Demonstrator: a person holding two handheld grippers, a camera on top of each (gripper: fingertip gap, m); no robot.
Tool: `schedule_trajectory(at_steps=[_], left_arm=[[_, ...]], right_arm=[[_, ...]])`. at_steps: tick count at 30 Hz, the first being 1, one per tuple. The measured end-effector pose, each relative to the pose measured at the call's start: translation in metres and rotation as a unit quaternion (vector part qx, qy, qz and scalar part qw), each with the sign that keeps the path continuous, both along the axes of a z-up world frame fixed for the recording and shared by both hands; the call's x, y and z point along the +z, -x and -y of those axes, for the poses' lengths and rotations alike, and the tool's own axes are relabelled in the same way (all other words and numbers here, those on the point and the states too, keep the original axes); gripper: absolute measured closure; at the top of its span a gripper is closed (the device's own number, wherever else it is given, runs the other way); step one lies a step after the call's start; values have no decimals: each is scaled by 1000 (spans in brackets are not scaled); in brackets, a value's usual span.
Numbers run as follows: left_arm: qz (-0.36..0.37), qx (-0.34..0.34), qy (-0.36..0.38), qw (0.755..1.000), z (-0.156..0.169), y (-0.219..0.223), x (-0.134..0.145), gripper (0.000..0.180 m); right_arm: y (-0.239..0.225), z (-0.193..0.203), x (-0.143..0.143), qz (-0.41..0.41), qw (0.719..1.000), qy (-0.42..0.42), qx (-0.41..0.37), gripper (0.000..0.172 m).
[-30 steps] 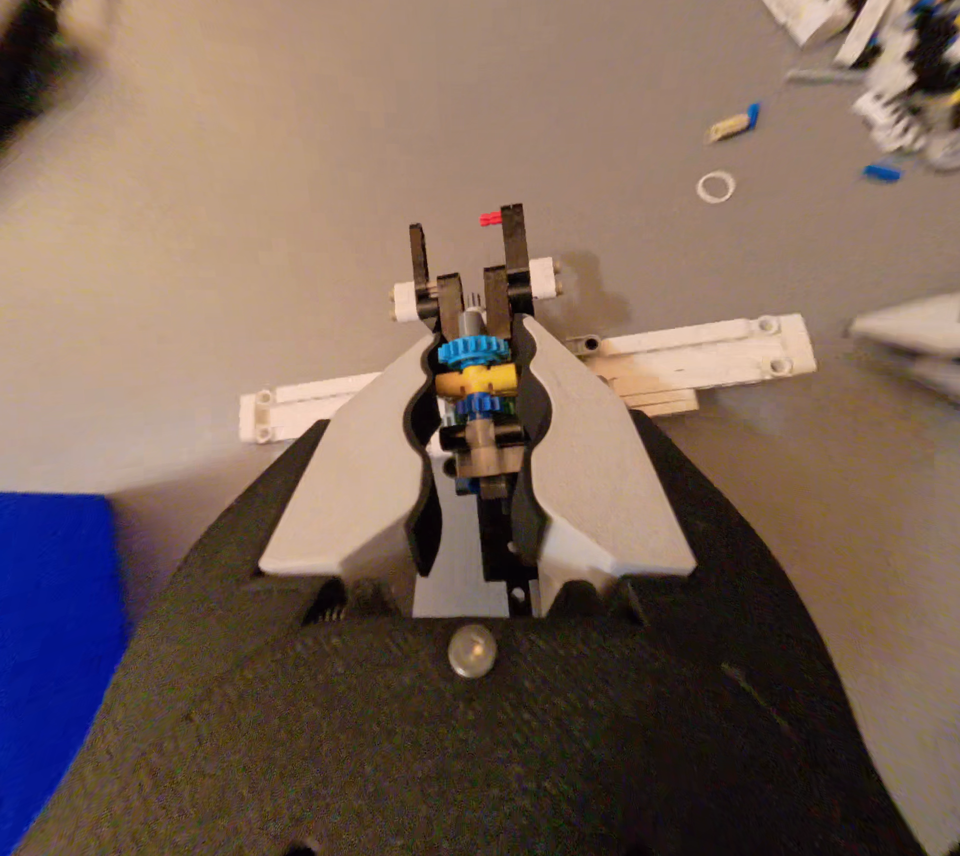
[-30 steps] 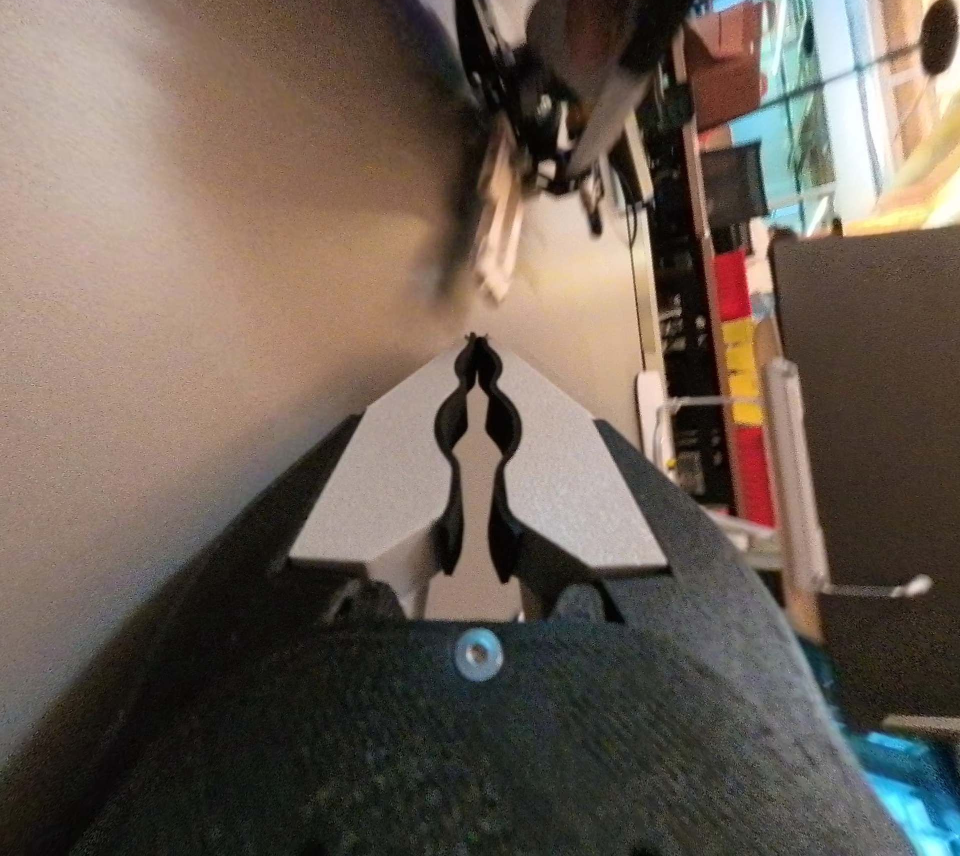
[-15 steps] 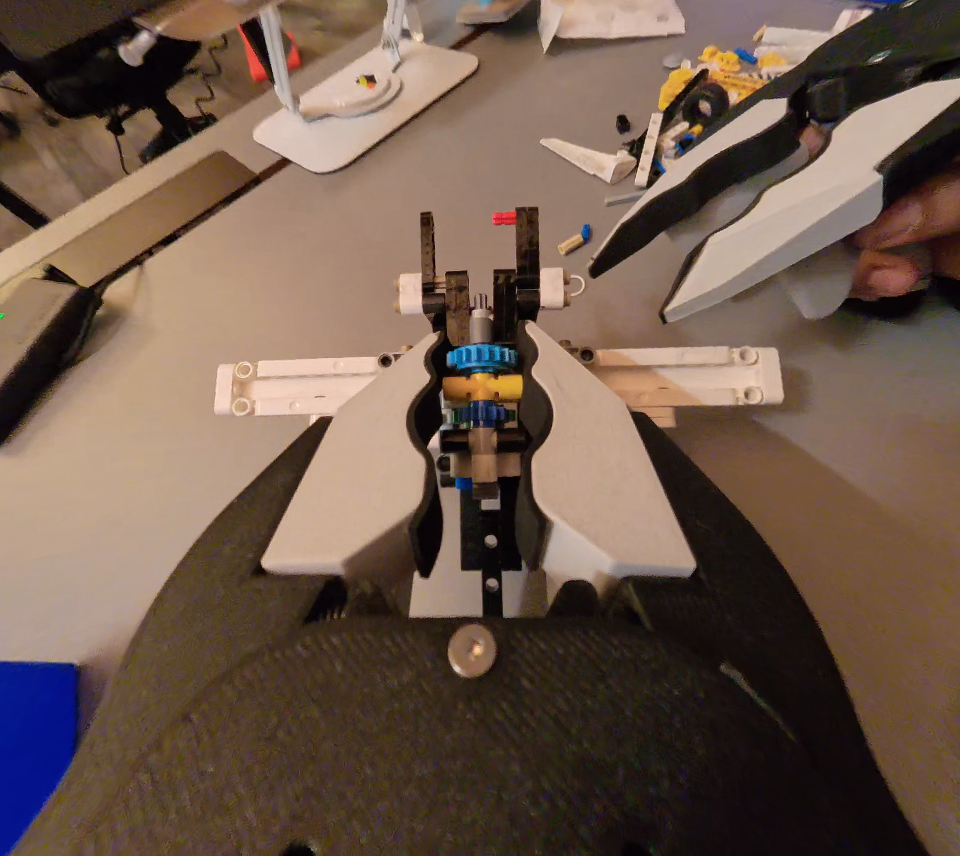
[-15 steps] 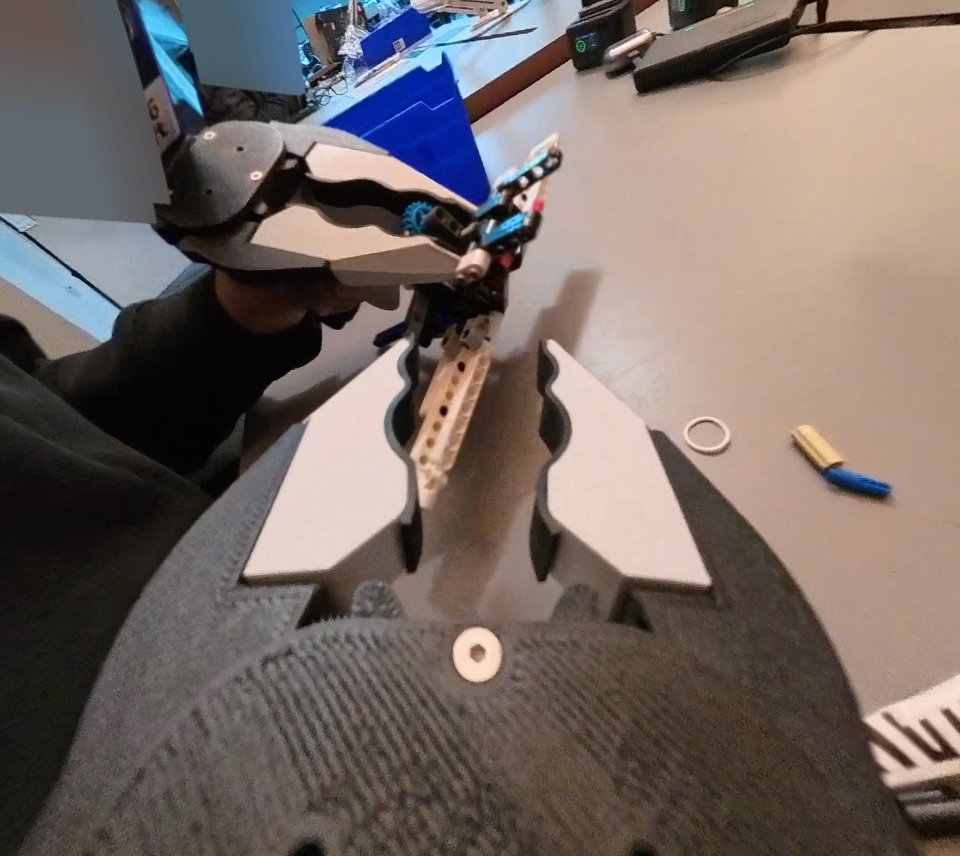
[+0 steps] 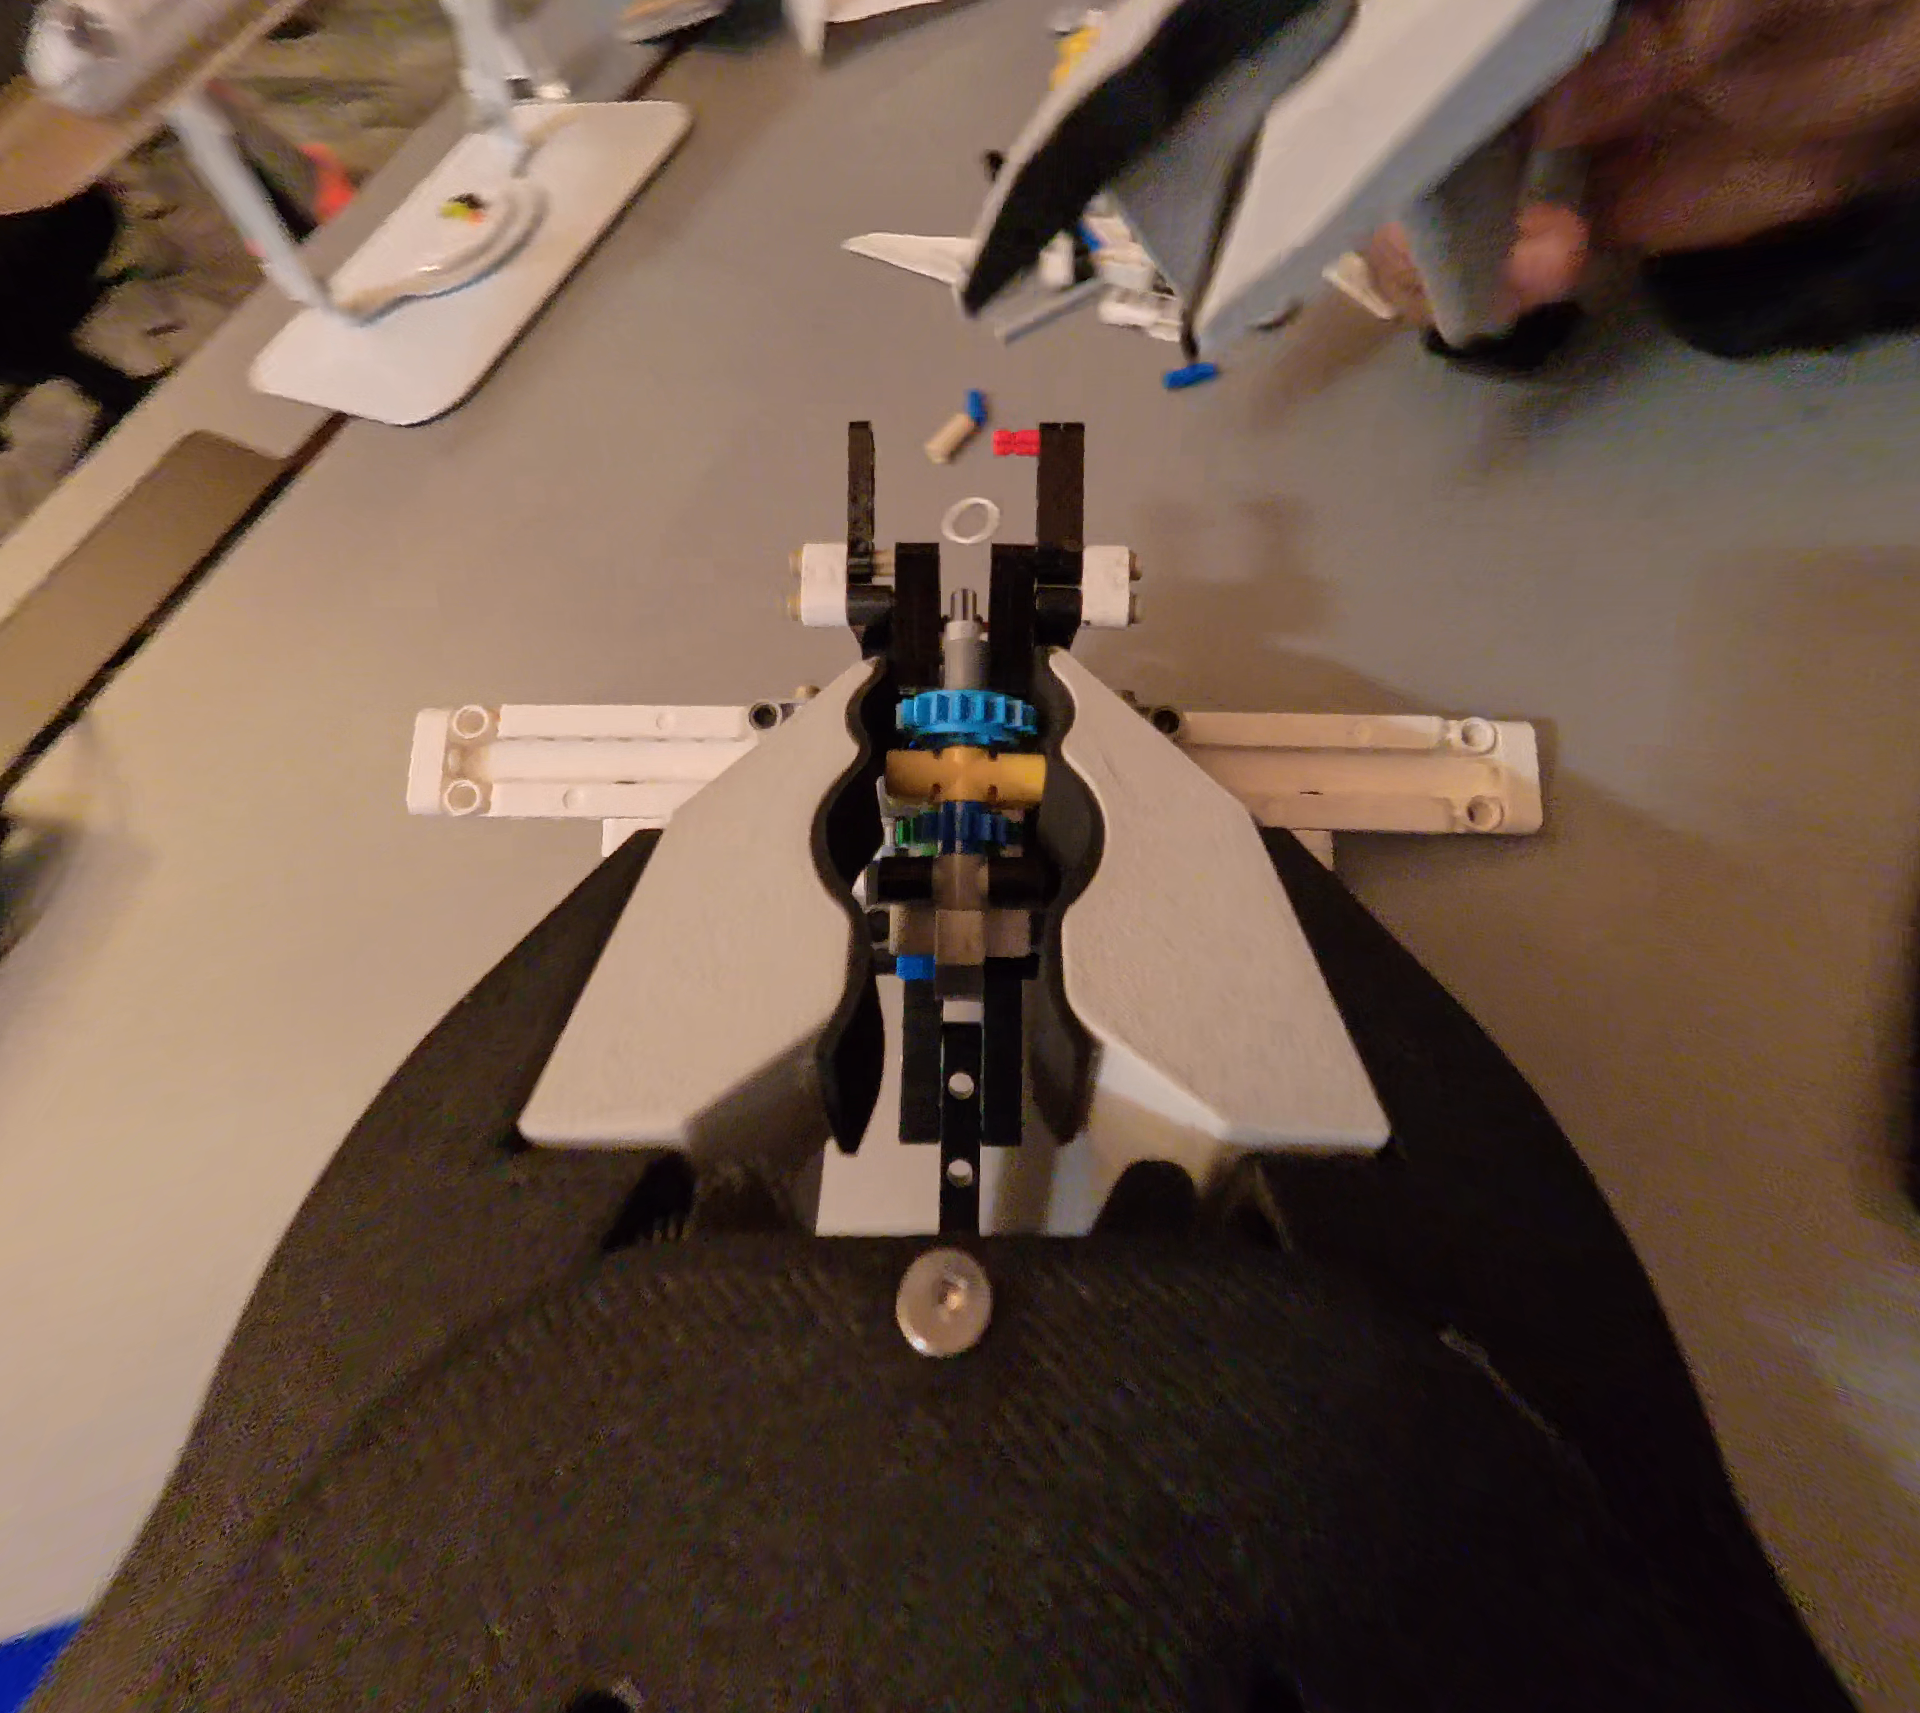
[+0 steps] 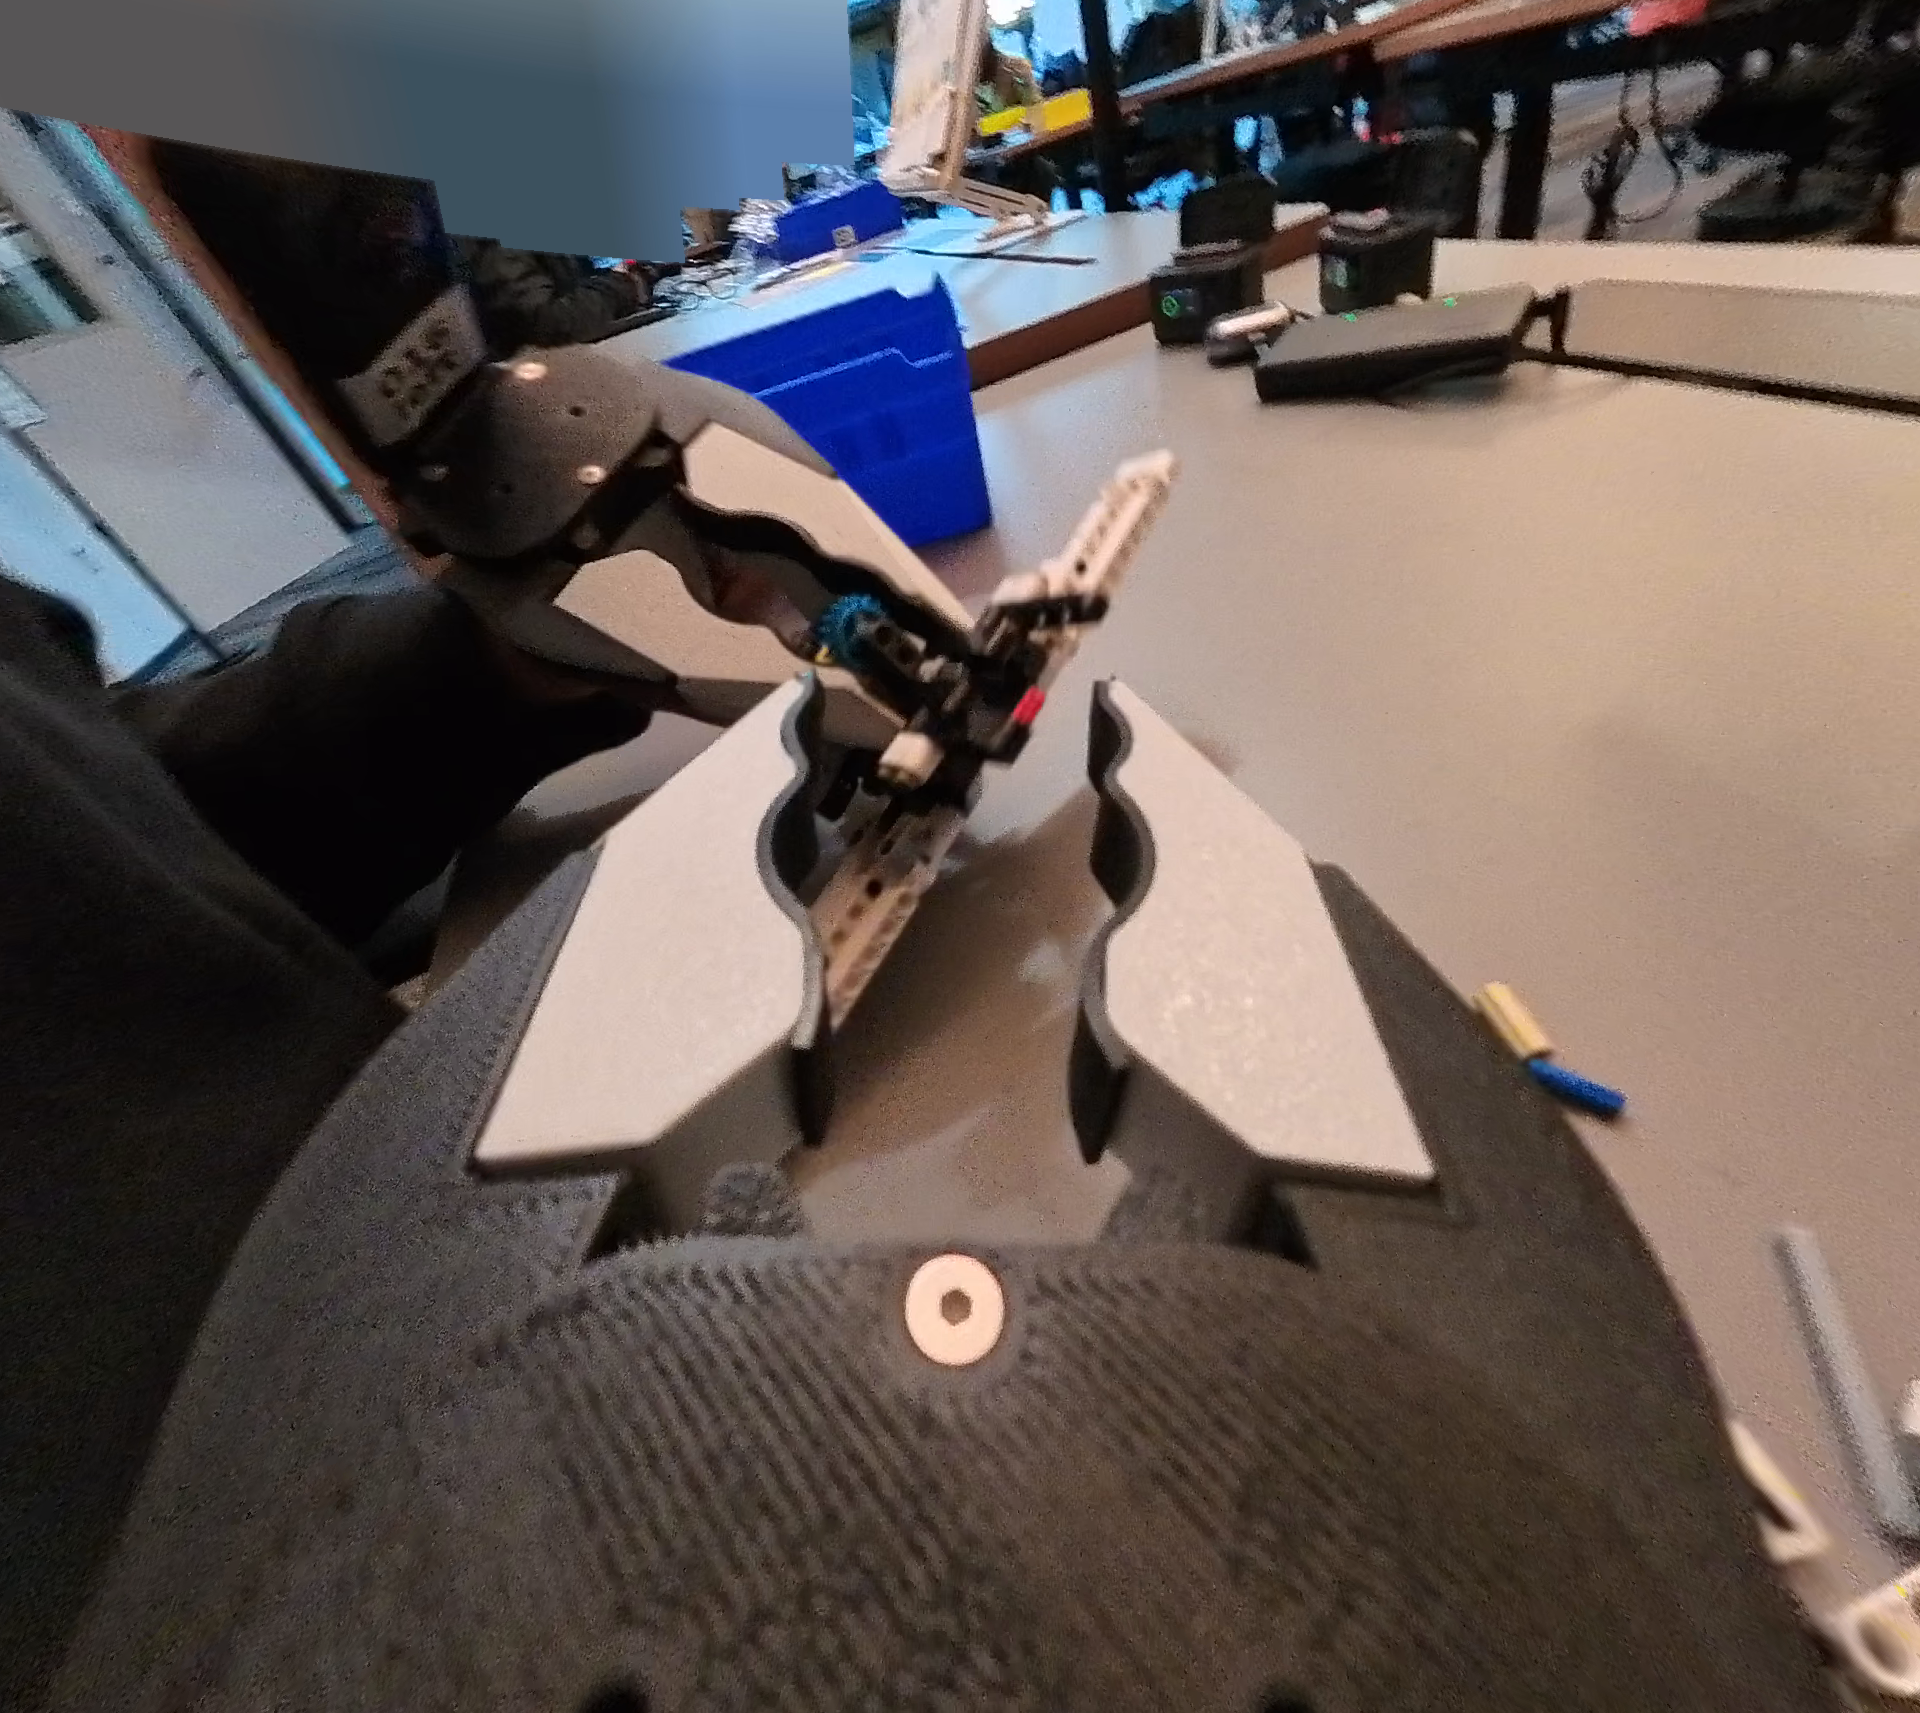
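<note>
Here the left gripper (image 5: 961, 676) is clenched on a small brick-built assembly (image 5: 961, 790): its two pads press the sides of the black core where a blue gear (image 5: 964, 713) and a yellow piece (image 5: 961, 775) sit, while white beams (image 5: 582, 759) stick out to either side like wings. The assembly is held above the grey bench (image 5: 416, 936), roughly mid-surface, well away from the edges.

The right gripper (image 6: 951, 707) has its jaws wide apart and grips nothing; in its own view the assembly's lower white beam (image 6: 883, 884) passes just beside its left finger (image 6: 675, 915), and whether they touch I cannot tell.

Judging from this, any closing on the beam should be square to its flat faces, with the left grasp kept firm so the gear core does not twist; the pinned joints look likely to pop under sideways load.

Loose bits lie farther up the bench: a white ring (image 5: 971, 518), a tan-and-blue pin (image 5: 956, 427), a red connector (image 5: 1016, 442), and a pile of parts (image 5: 1112, 281) towards the far right corner, near a lamp base (image 5: 468, 250) by the left edge.
</note>
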State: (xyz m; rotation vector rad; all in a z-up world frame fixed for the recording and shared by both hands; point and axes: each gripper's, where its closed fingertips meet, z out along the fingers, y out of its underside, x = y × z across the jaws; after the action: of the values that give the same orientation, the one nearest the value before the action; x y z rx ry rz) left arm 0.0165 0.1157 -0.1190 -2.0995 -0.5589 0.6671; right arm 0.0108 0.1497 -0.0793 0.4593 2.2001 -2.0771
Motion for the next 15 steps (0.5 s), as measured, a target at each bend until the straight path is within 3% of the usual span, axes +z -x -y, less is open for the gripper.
schedule_trajectory(at_steps=[3,7,12,15], left_arm=[[37,-58,22,997,-1,-13,-10,155],[15,-80,84,993,2,-15,-14,155],[-6,-89,98,991,-7,-17,-8,155],[-13,-90,105,990,-10,-18,-6,155]], right_arm=[[1,-18,10,7,999,16,30,123],[7,-34,-2,138,989,-6,48,147],[-1,-26,-26,315,948,4,48,132],[-13,-18,-29,361,929,12,79,137]])
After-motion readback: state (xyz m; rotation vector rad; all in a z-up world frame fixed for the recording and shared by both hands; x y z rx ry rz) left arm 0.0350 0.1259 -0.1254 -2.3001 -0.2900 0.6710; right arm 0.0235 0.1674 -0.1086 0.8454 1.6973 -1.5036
